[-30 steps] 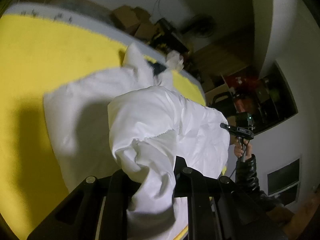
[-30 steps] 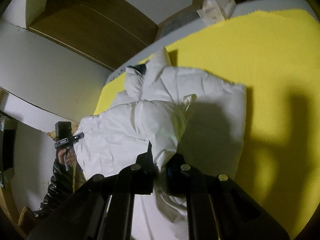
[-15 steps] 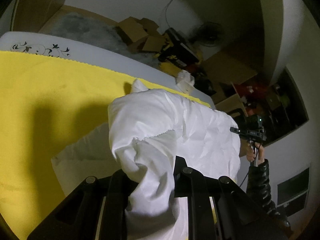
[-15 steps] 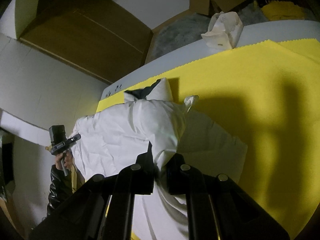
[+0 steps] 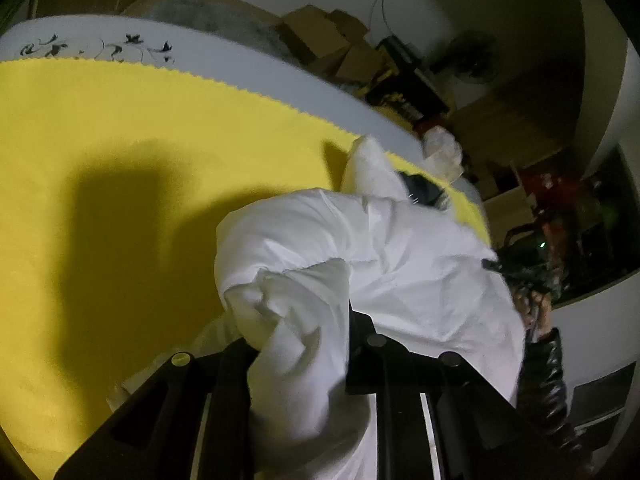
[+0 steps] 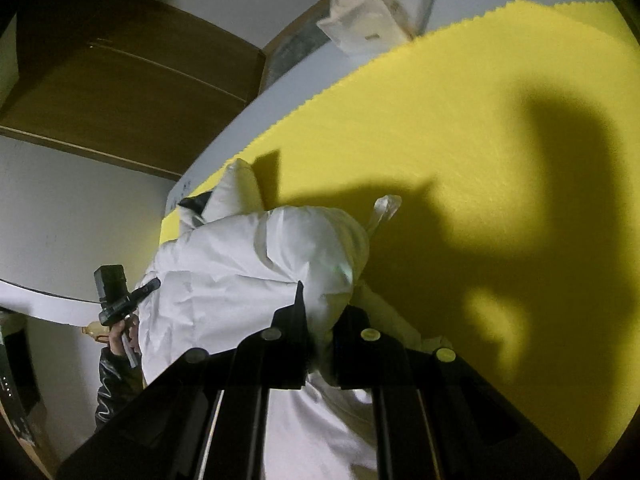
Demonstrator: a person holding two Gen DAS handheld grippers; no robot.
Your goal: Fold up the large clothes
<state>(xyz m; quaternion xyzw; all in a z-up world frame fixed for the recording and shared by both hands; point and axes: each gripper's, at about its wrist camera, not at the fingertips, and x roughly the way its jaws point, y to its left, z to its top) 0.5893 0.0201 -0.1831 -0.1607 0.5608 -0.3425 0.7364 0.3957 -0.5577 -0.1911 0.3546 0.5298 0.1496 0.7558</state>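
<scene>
Between my left gripper's [image 5: 304,344] black fingers a thick bunch of the white padded garment [image 5: 400,264] is pinched, the jaws nearly closed on the cloth, which bulges out above them and spills down between the rails toward me. My right gripper [image 6: 320,336] has the same garment [image 6: 240,272] clamped too, its jaws drawn close together with a puffy fold squeezed in the narrow gap. Each gripper holds one end of the lifted edge, so the white fabric spans from one to the other, doubled over the part of the garment that lies beneath it on the yellow sheet [image 5: 140,160].

Just past the fold, a pointed white part of the garment sticks up beside a dark patch at what looks like the collar. From the left view I see my right hand [image 5: 534,312] in a shiny black sleeve [image 5: 544,376] at the garment's far side; from the right view, my left hand [image 6: 120,336] gripping its handle.

Farther out, the yellow sheet [image 6: 480,120] covers a pale mattress [image 5: 240,68] with a zigzag-cut border, and dark shadows fall across it. A crumpled whitish bag [image 6: 376,12] sits on the mattress edge. Beyond that stand cardboard boxes [image 5: 320,36] and a wooden door [image 6: 120,72].
</scene>
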